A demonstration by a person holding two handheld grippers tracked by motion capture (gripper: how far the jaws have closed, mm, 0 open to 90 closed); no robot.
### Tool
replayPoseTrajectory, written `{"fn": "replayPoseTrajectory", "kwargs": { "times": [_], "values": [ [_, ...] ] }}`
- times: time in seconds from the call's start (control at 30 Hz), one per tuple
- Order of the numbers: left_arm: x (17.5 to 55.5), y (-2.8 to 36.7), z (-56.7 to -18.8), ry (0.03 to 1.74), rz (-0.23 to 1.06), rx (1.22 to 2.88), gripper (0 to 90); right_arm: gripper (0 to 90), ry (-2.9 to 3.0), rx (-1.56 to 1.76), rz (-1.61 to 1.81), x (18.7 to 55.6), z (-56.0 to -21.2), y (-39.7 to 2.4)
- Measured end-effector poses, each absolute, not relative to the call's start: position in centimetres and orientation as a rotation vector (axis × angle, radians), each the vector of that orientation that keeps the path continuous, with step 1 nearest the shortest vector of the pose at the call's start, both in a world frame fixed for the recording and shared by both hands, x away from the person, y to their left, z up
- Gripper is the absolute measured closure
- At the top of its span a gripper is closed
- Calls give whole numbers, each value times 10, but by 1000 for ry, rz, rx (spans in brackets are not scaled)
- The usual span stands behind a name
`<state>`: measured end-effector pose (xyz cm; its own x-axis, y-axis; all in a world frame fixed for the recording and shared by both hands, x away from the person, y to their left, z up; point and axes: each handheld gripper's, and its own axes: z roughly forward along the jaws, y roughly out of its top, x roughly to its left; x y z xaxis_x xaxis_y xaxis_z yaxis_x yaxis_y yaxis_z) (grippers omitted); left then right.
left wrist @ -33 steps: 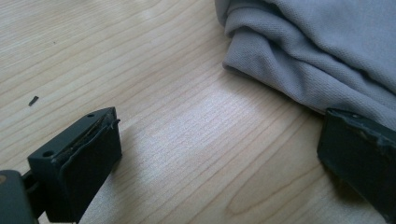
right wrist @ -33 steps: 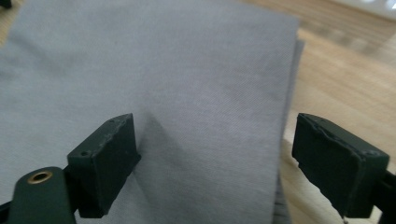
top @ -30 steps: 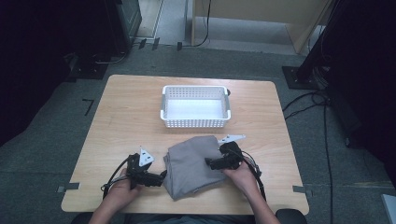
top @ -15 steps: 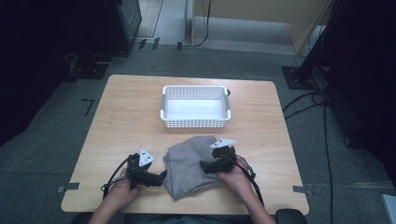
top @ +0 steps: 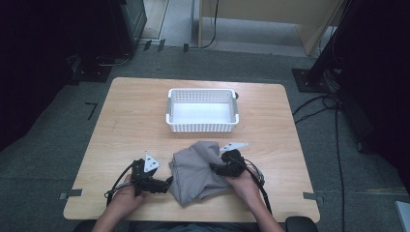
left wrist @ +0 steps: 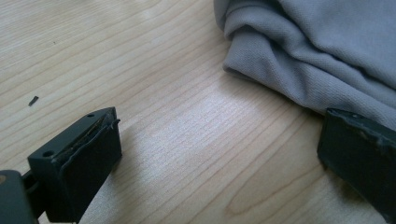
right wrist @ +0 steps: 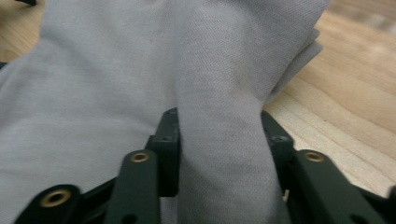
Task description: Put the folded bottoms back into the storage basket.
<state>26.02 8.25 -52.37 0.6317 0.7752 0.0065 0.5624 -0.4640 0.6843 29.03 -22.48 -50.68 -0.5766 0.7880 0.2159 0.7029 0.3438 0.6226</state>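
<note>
Grey knit cloth (top: 196,169), rumpled, near table (top: 125,121) front edge; part-folded, white basket (top: 203,110) beyond empty. Right gripper (top: 216,167) pinches a fold; left gripper (top: 167,183) spread wide, one jaw beside the hem.

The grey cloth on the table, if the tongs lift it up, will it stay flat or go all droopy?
Probably droopy. The soft grey knit cloth already lies in rumpled folds on the wooden table, so it likely sags from wherever it is pinched. The right tongs bunch a fold between their jaws, suggesting it squashes easily. It looks thin, so probably light, and should not roll or break.
</note>
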Motion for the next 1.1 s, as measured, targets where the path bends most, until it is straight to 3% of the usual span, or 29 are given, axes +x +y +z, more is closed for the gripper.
{"fn": "replayPoseTrajectory", "kwargs": {
  "times": [0.33, 1.1],
  "values": [
    [260, 82, -524, 1042, 419, 2194, 0, 716, 2551, 1583, 1021, 305, -496, -227],
    [260, 82, -524, 1041, 421, 2194, 0, 721, 2569, 1527, 1002, 336, -392, -214]
  ]
}}
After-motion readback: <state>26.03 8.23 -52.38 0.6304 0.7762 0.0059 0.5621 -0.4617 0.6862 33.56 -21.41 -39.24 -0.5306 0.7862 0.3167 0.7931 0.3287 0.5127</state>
